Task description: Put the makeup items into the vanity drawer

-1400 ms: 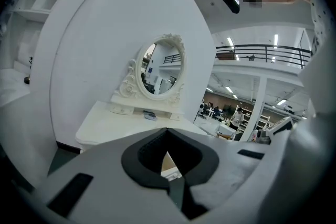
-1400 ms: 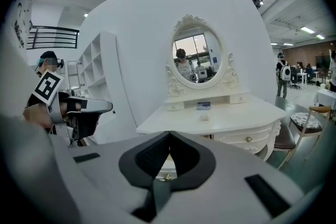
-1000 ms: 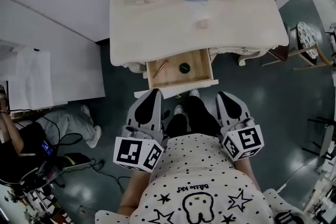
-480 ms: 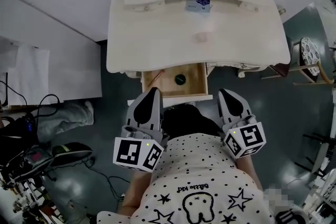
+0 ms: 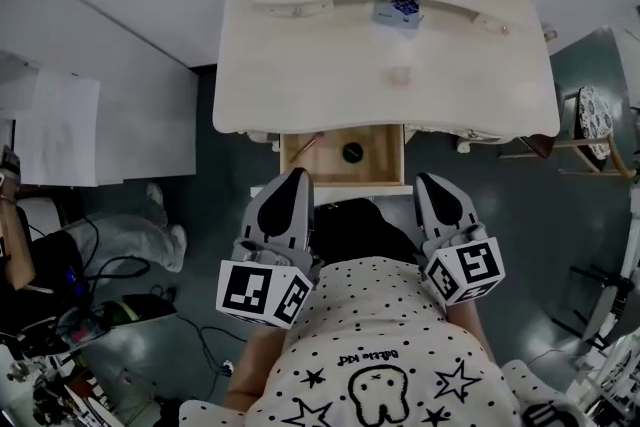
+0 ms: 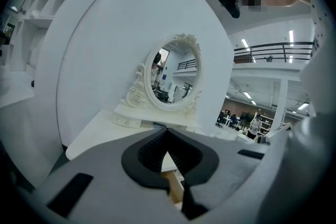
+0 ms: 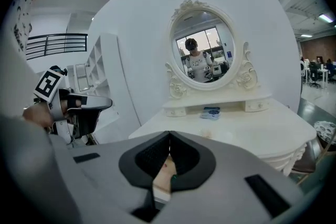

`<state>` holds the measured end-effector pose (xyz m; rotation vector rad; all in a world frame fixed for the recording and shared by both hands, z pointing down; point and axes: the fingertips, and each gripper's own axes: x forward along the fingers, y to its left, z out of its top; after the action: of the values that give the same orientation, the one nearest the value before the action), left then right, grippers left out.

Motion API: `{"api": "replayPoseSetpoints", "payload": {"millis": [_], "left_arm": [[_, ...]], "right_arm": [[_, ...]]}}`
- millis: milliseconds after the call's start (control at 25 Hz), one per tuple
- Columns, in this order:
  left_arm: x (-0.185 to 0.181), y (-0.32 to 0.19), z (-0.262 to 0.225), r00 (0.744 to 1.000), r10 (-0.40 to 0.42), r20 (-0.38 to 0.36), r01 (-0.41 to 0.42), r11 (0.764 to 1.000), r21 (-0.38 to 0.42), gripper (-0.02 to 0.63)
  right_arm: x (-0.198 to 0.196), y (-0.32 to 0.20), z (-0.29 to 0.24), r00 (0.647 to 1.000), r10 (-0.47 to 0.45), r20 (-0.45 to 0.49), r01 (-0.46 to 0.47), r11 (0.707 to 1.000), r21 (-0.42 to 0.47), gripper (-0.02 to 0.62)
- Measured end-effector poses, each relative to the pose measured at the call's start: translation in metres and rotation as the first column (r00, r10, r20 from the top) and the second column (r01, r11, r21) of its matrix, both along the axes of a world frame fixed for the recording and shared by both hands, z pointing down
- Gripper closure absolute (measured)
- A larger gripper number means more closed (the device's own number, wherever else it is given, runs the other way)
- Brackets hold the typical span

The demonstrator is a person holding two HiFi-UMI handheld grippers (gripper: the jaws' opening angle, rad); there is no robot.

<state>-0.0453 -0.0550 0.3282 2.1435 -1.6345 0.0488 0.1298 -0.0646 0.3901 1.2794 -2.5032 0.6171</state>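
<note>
The cream vanity (image 5: 300, 65) stands ahead of me, its wooden drawer (image 5: 375, 167) pulled out. Inside lie a dark round item (image 5: 352, 152) and a thin brush (image 5: 306, 145). On the vanity top rest a small pink round item (image 5: 401, 75) and a blue patterned item (image 5: 398, 12) below the mirror. My left gripper (image 5: 292, 175) and right gripper (image 5: 432, 181) are held close to my body, short of the drawer front, both shut and holding nothing. In the right gripper view the right gripper (image 7: 169, 140) points at the vanity, and the blue item (image 7: 212, 112) shows there.
A person (image 5: 125, 237) sits on the floor at the left among cables. White panels (image 5: 60, 130) lie left of the vanity. A chair (image 5: 590, 110) stands at the right. The oval mirror (image 7: 202, 52) rises at the vanity's back.
The vanity has slid right and slightly down in the head view as the camera moved. Both grippers keep their place near my body, still shut.
</note>
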Motion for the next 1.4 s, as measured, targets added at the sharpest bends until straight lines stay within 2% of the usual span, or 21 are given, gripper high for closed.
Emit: {"api": "replayPoseSetpoints", "payload": {"millis": [360, 800, 880, 960, 1160, 1280, 1400], "left_arm": [[-0.018, -0.015, -0.004, 0.999, 0.034, 0.010, -0.034, 0.999, -0.003, 0.609], [-0.026, -0.030, -0.003, 0.999, 0.033, 0.001, -0.033, 0.999, -0.003, 0.609], [-0.028, -0.031, -0.001, 1.000, 0.026, 0.002, -0.026, 1.000, -0.008, 0.609], [-0.030, -0.032, -0.001, 1.000, 0.017, 0.002, -0.017, 1.000, -0.012, 0.609], [-0.029, -0.034, -0.006, 1.000, -0.002, 0.004, 0.002, 1.000, -0.019, 0.609], [-0.031, -0.035, -0.004, 1.000, -0.019, 0.006, 0.020, 0.999, -0.026, 0.609], [-0.033, -0.034, -0.004, 0.999, -0.042, 0.010, 0.043, 0.998, -0.038, 0.611]], "right_arm": [[-0.018, -0.013, -0.011, 1.000, 0.014, 0.008, -0.015, 1.000, 0.027, 0.586], [-0.022, -0.046, -0.020, 0.999, -0.027, -0.026, 0.029, 0.995, 0.096, 0.584], [-0.018, -0.058, -0.018, 0.998, -0.025, -0.050, 0.031, 0.994, 0.109, 0.575], [-0.014, -0.072, -0.016, 0.995, -0.042, -0.085, 0.052, 0.991, 0.126, 0.518], [-0.004, -0.113, -0.011, 0.983, -0.061, -0.171, 0.090, 0.982, 0.166, 0.488], [-0.003, -0.140, 0.003, 0.962, -0.108, -0.249, 0.154, 0.973, 0.171, 0.463], [-0.008, -0.167, 0.026, 0.927, -0.187, -0.326, 0.246, 0.958, 0.147, 0.437]]}}
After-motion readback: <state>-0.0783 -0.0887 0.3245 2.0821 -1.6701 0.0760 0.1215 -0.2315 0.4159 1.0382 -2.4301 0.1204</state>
